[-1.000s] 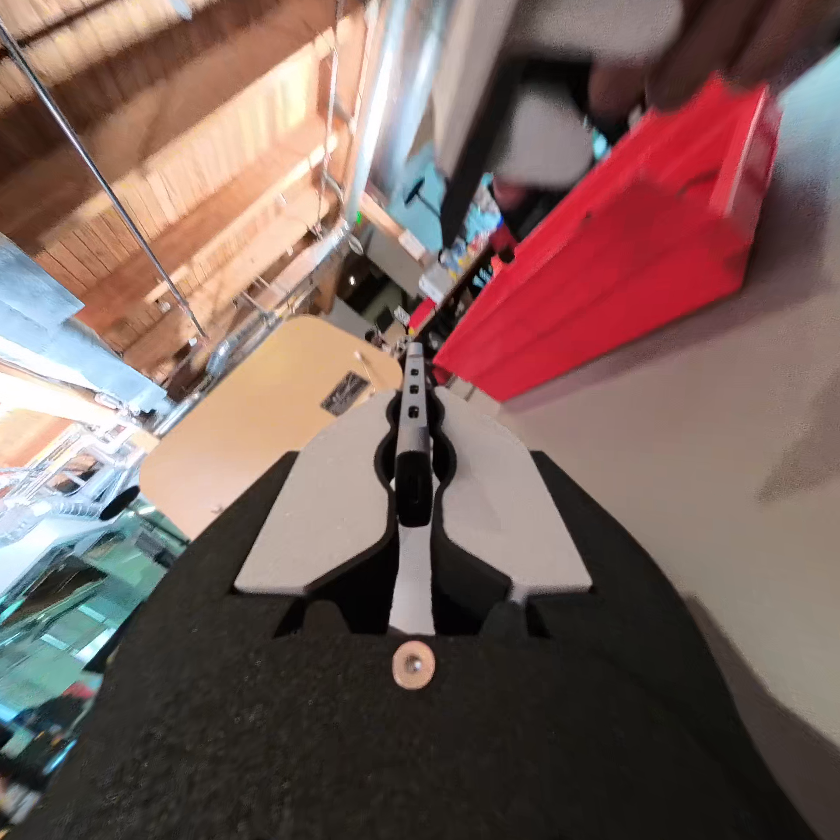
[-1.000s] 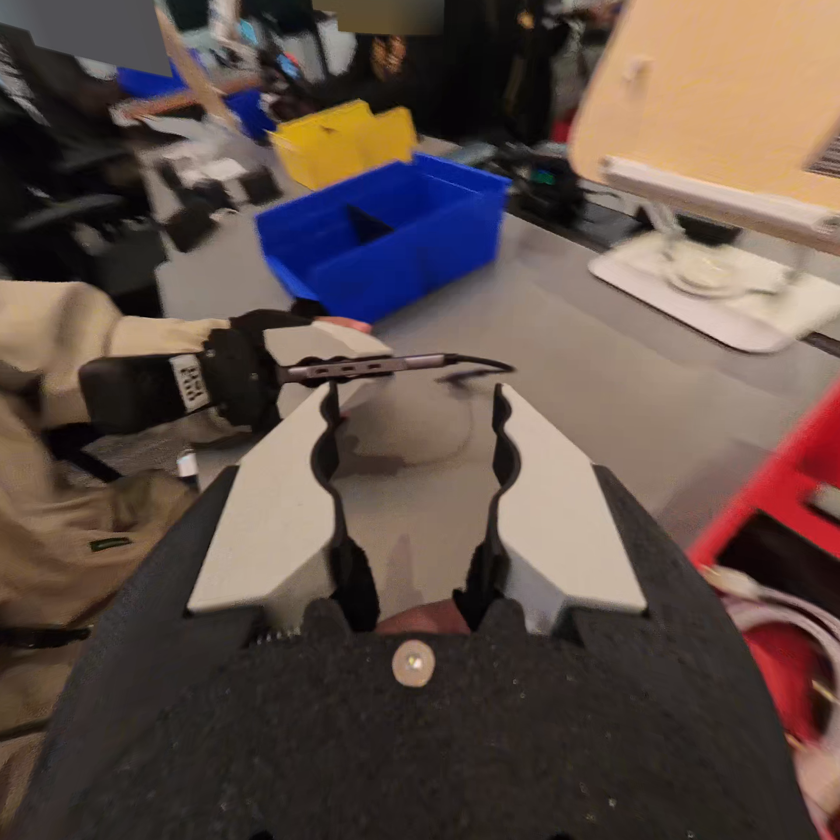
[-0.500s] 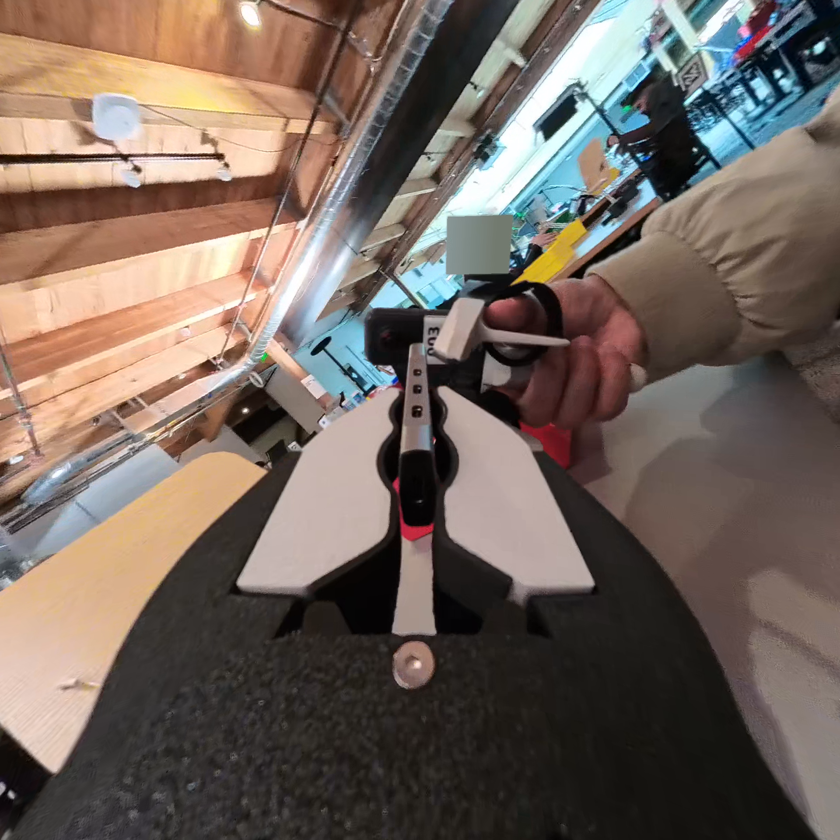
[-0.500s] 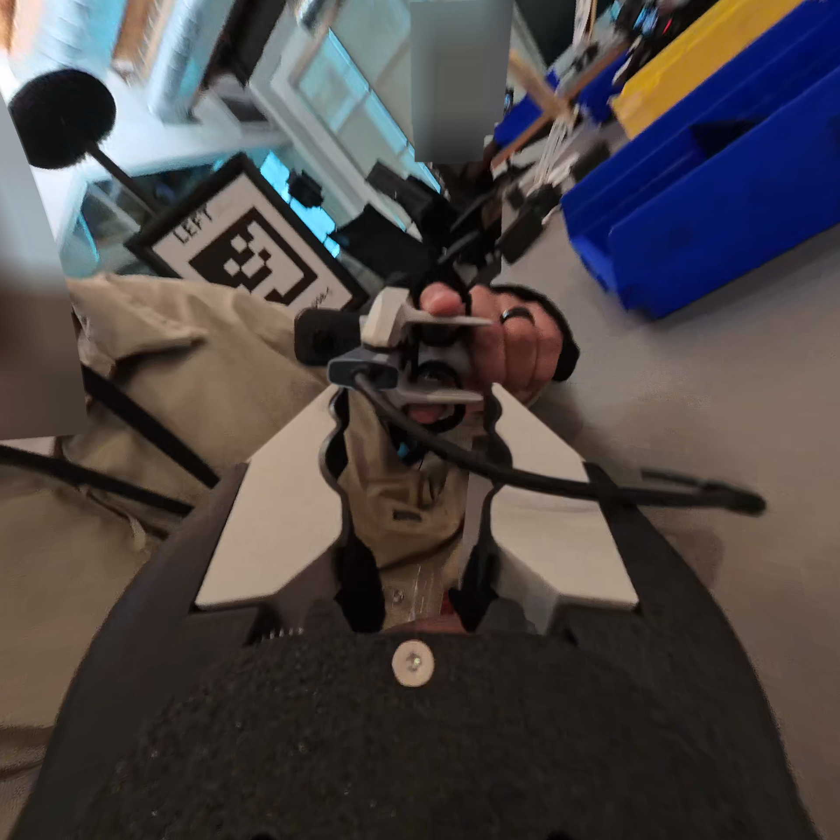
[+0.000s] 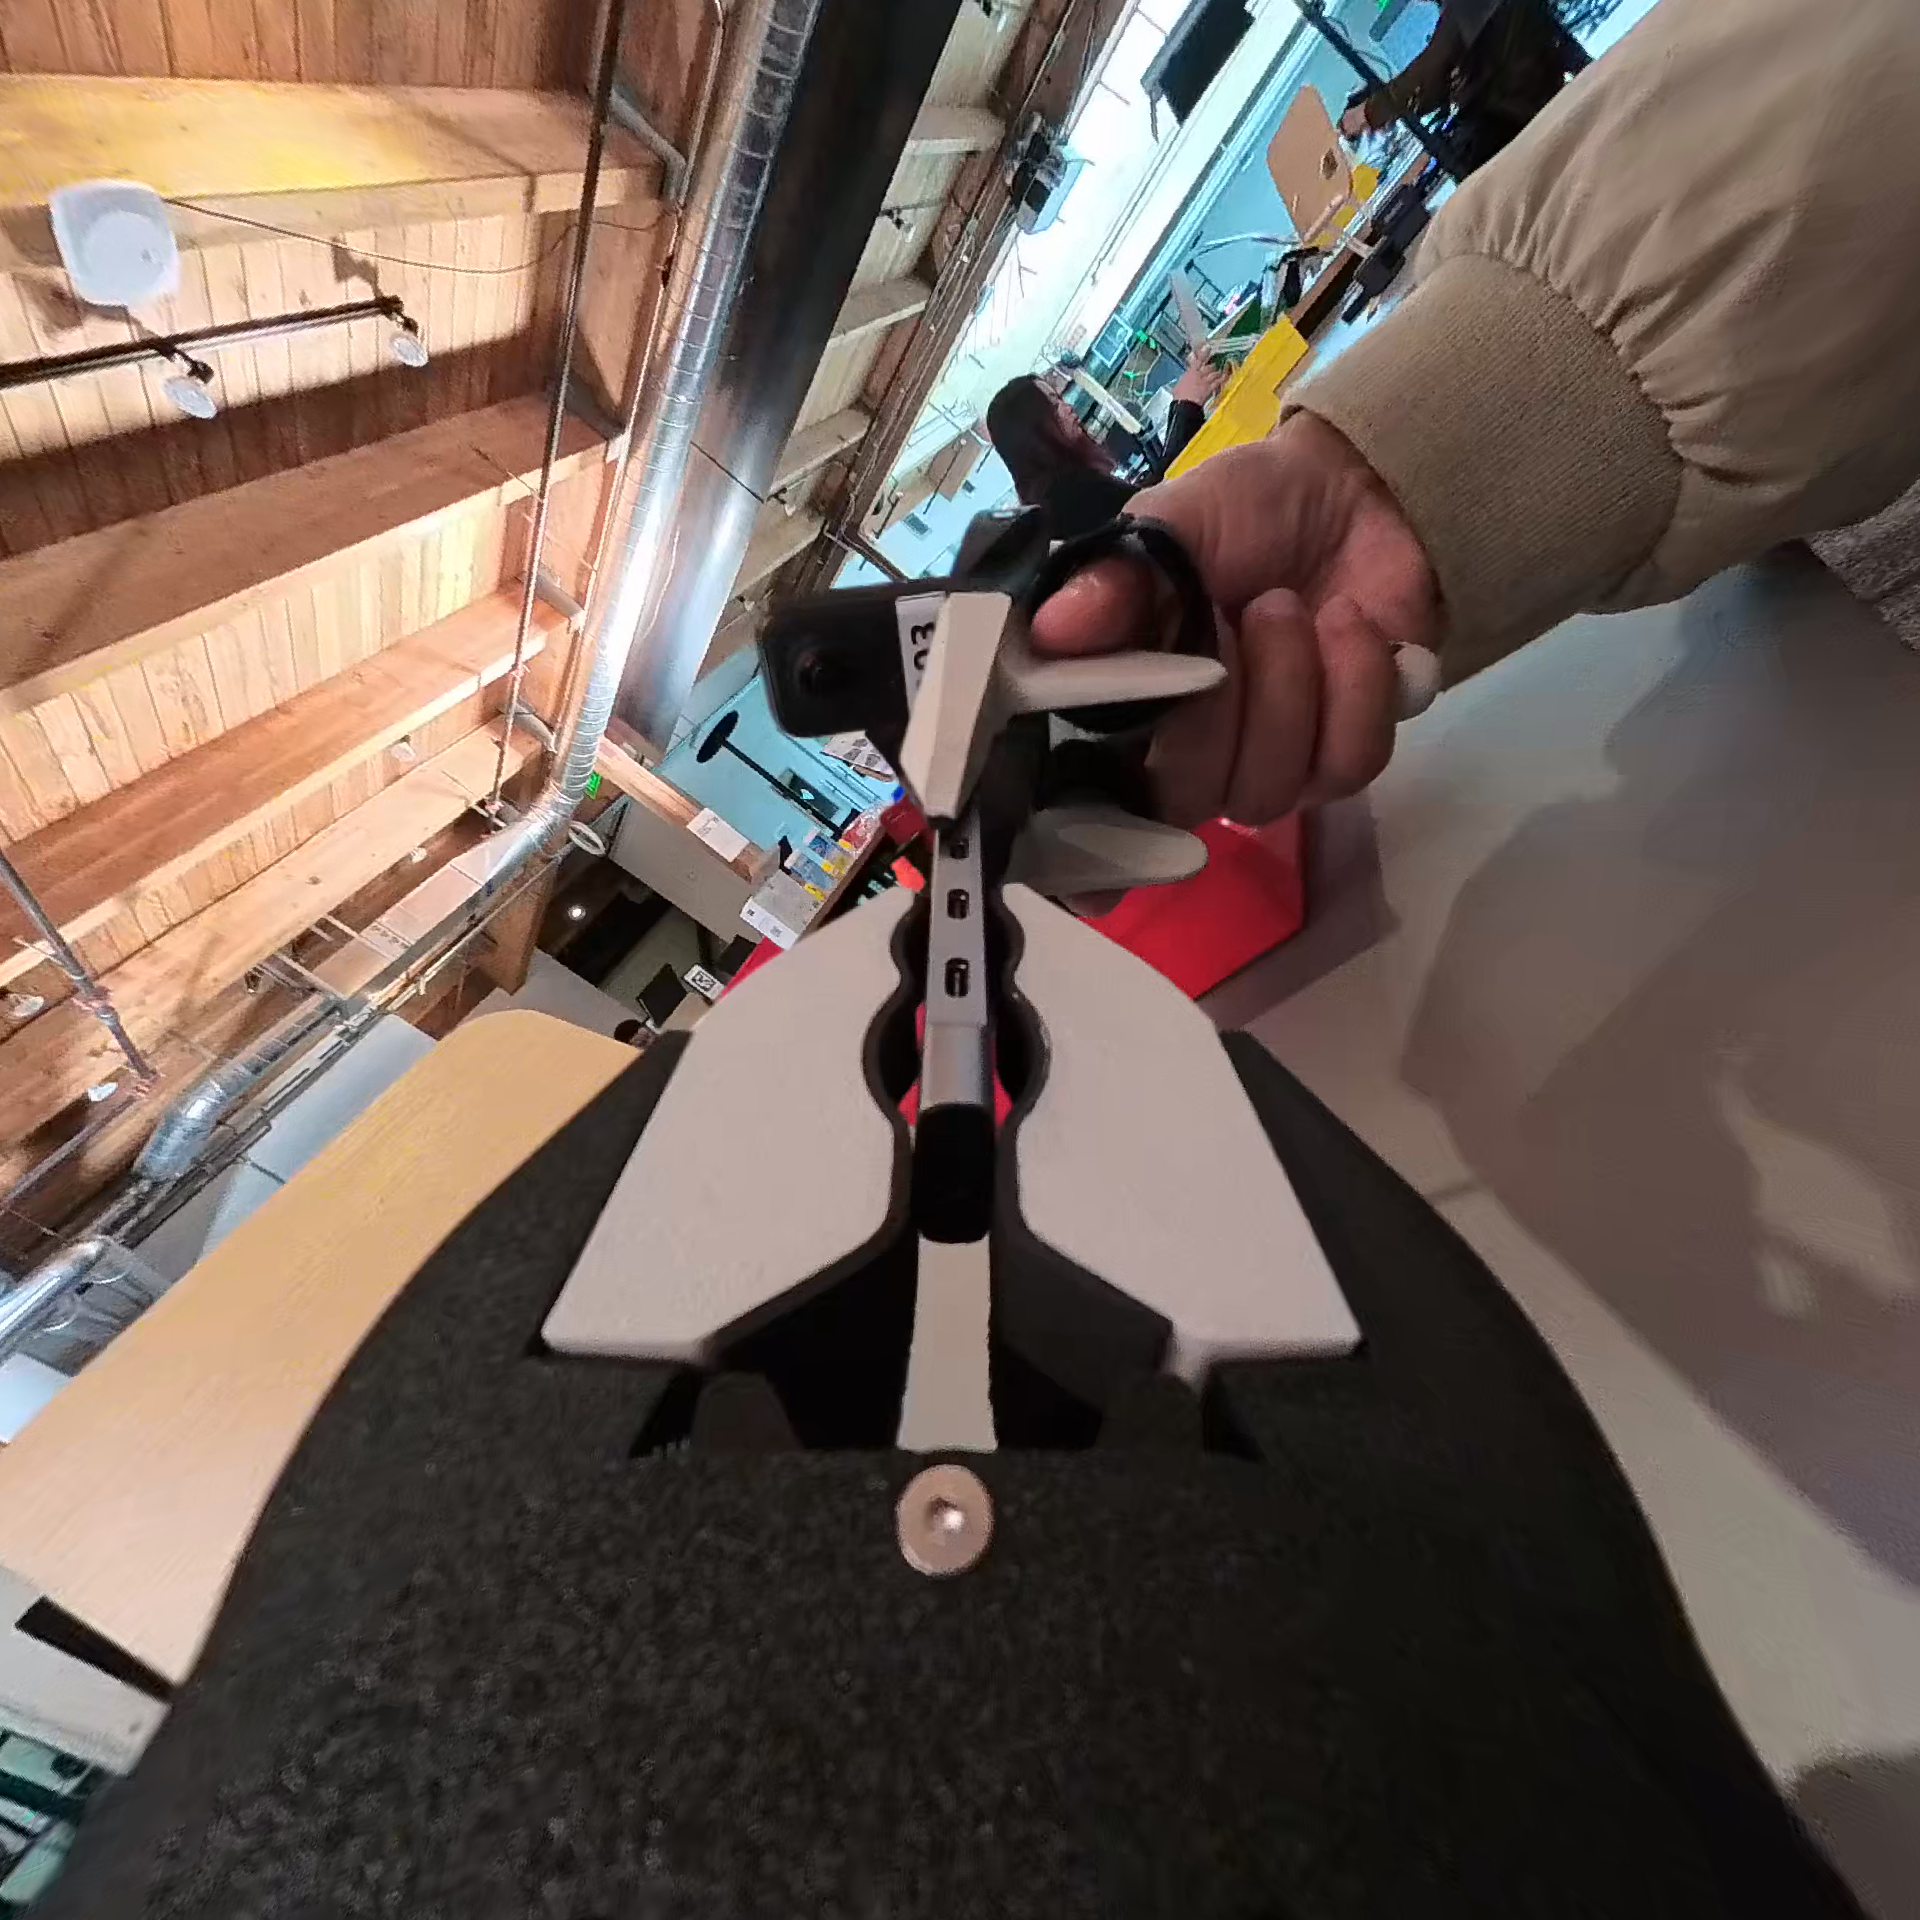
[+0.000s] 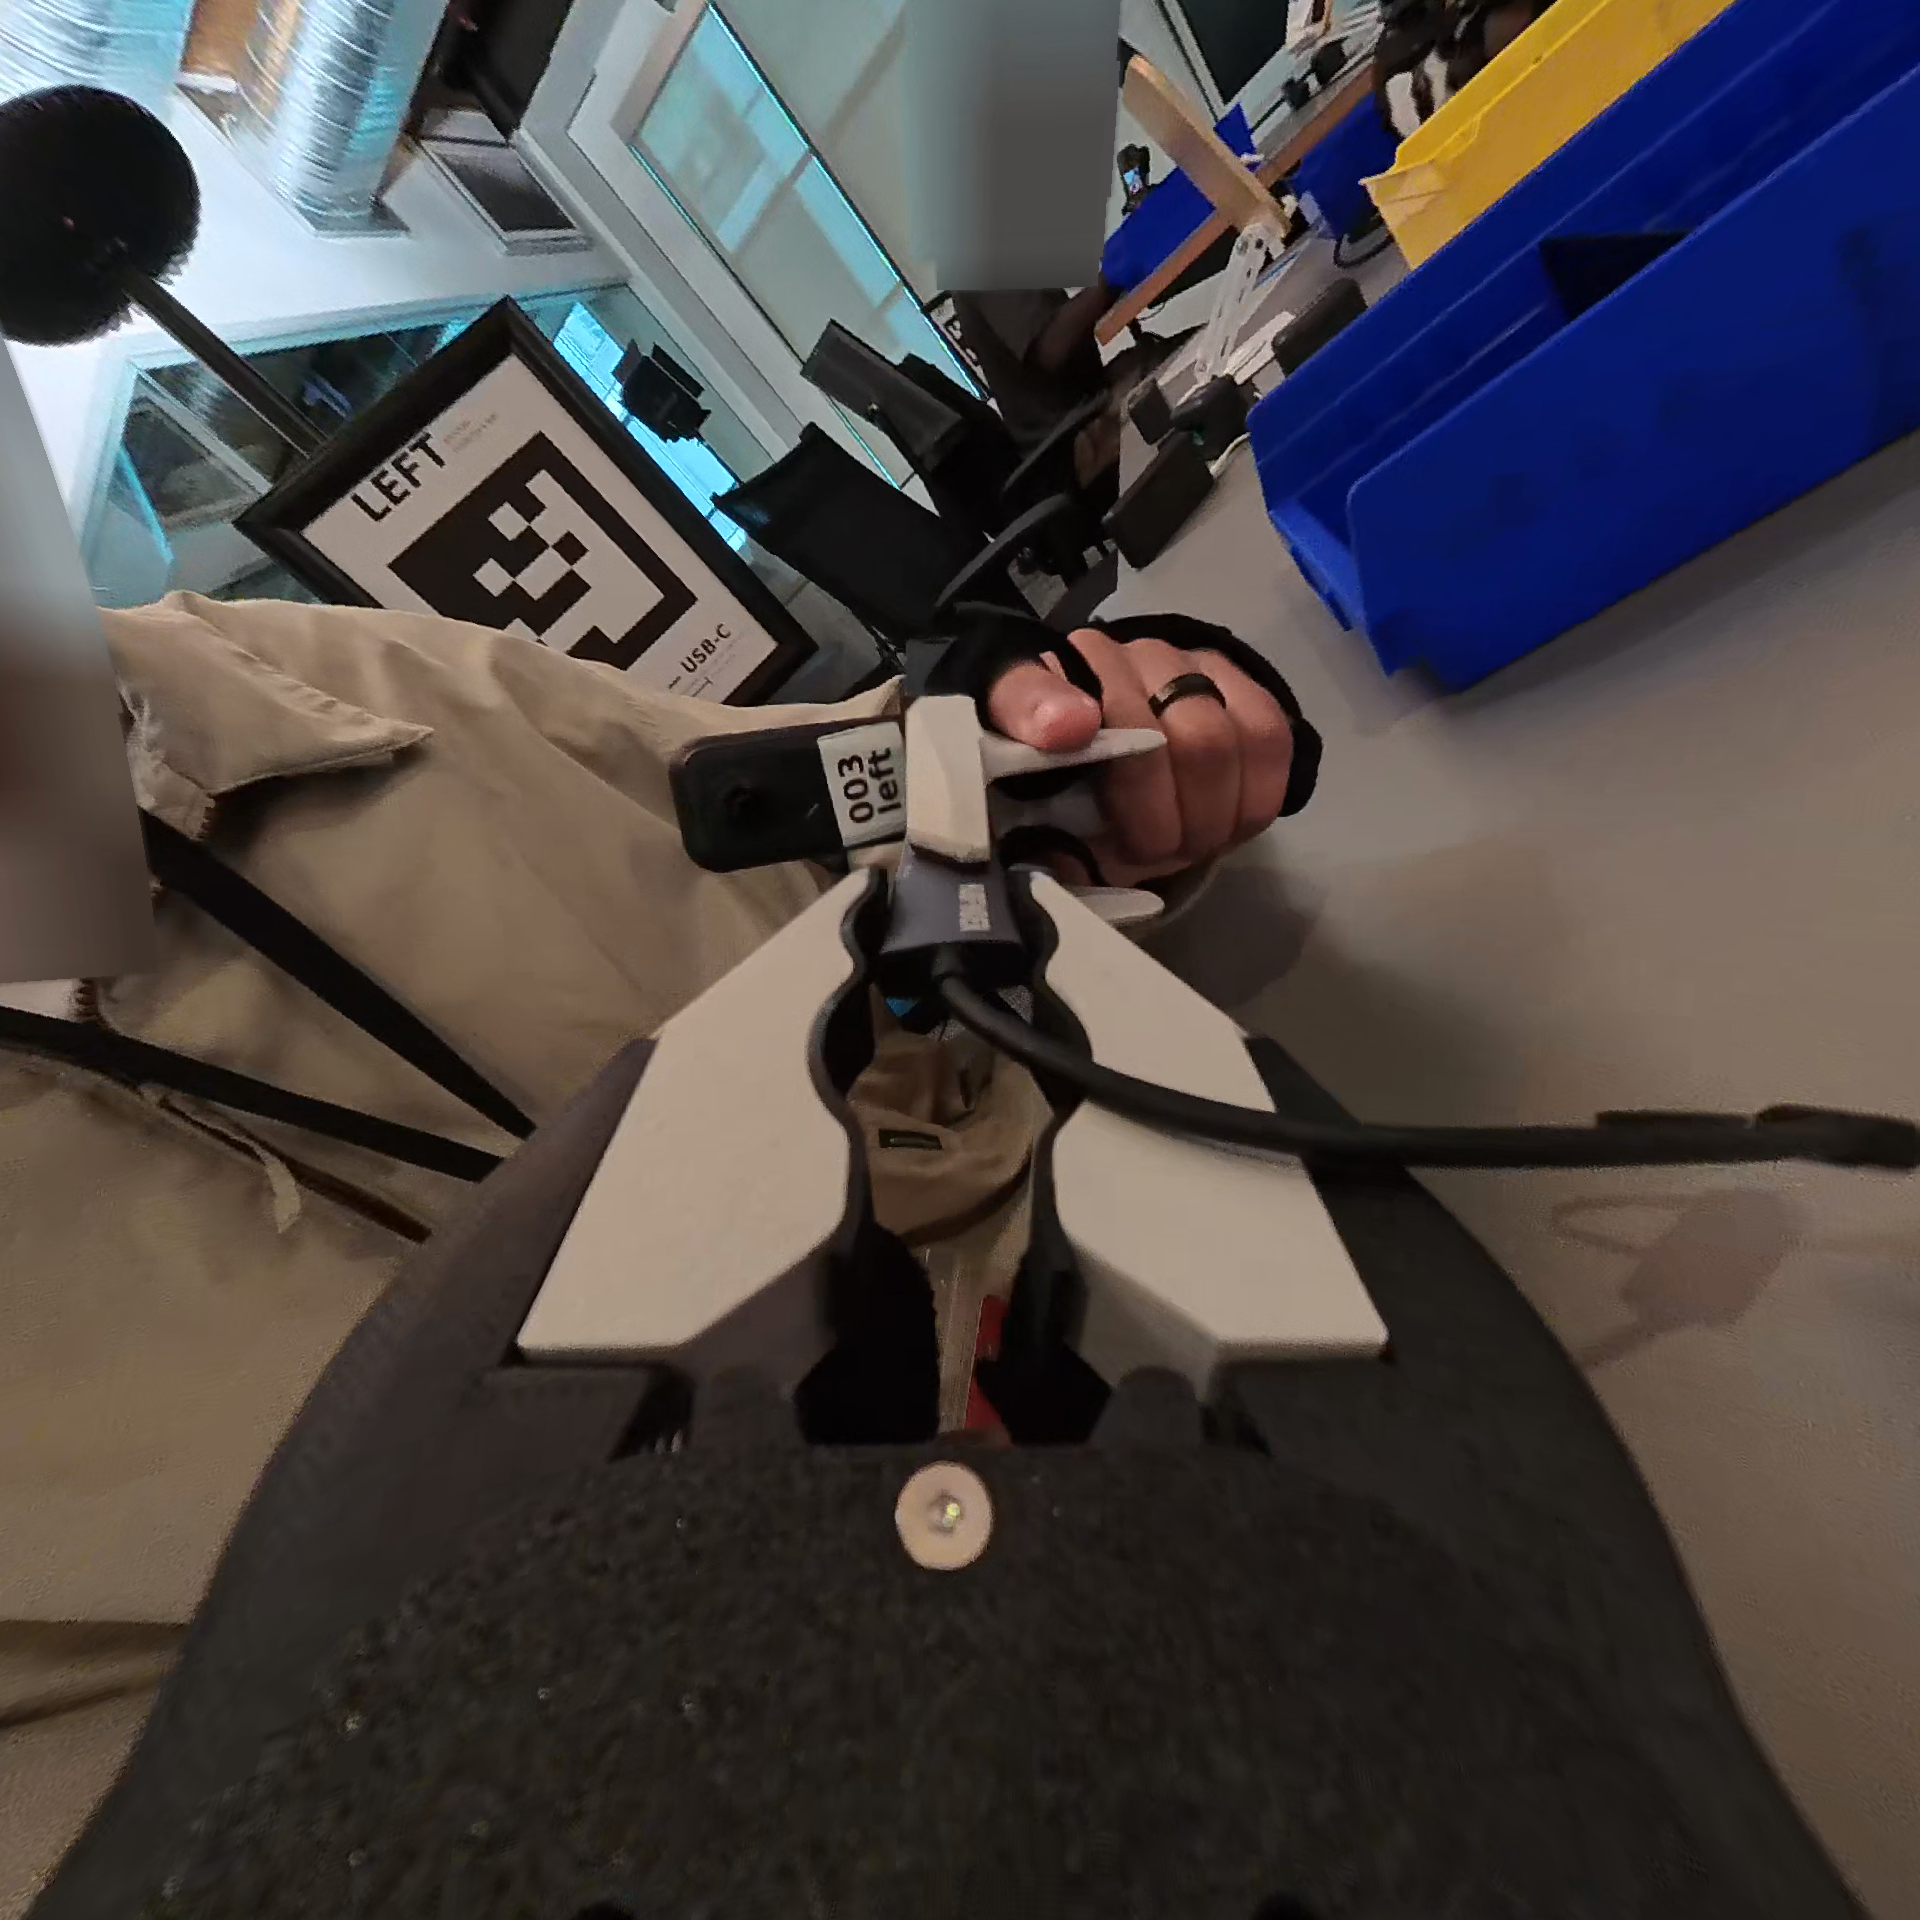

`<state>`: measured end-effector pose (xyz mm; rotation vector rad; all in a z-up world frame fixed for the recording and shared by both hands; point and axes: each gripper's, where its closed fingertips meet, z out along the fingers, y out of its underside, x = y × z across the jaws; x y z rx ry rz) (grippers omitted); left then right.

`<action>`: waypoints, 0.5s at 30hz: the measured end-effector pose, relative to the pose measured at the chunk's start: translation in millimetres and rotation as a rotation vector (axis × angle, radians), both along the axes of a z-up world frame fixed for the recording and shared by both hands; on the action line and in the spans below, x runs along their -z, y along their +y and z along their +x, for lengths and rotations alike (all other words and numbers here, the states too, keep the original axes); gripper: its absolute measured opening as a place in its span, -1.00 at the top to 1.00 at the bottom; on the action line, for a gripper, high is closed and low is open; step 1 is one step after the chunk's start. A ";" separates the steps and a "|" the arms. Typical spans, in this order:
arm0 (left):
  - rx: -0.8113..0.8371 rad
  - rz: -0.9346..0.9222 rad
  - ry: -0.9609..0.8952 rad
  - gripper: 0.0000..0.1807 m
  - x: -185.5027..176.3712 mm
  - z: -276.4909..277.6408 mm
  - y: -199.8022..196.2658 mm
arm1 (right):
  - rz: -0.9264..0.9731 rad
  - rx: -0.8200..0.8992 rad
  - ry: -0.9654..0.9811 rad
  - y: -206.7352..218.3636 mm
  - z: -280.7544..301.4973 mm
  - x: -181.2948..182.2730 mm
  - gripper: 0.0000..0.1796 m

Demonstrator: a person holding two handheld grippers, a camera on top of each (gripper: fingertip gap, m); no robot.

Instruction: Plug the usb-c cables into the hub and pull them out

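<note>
A slim grey metal hub [image 5: 958,997] with several ports along its side sticks forward from my left gripper [image 5: 956,914], which is shut on it. My right gripper [image 6: 951,888] faces the left one, and its jaws are closed around the hub's dark cable end [image 6: 951,914]. A short black cable [image 6: 1195,1112] runs from that end to the right and ends in a free plug [image 6: 1829,1143] above the table. The right gripper also shows in the left wrist view [image 5: 997,790], held by a hand. The left gripper shows in the right wrist view [image 6: 951,800], held by a ringed hand.
Both grippers are held above a grey table [image 6: 1558,831]. A blue bin [image 6: 1558,436] and a yellow bin [image 6: 1538,114] stand at its far side, and a red bin [image 5: 1216,914] lies behind the right gripper. A framed marker sign [image 6: 520,540] and a light wooden board [image 5: 260,1299] are nearby. Left and right tips are no more than a few centimetres apart.
The right gripper was open a second ago. It has swung to face the left gripper, moved in and narrowed its jaws onto the hub's cable end. The left gripper has kept hold of the hub.
</note>
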<state>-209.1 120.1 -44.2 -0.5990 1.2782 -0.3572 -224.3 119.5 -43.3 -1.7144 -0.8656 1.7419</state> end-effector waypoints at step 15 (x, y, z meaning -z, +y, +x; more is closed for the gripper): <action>-0.204 -0.383 0.069 0.85 4.3 -20.1 23.2 | 0.280 0.228 -0.274 44.0 35.5 -31.7 0.75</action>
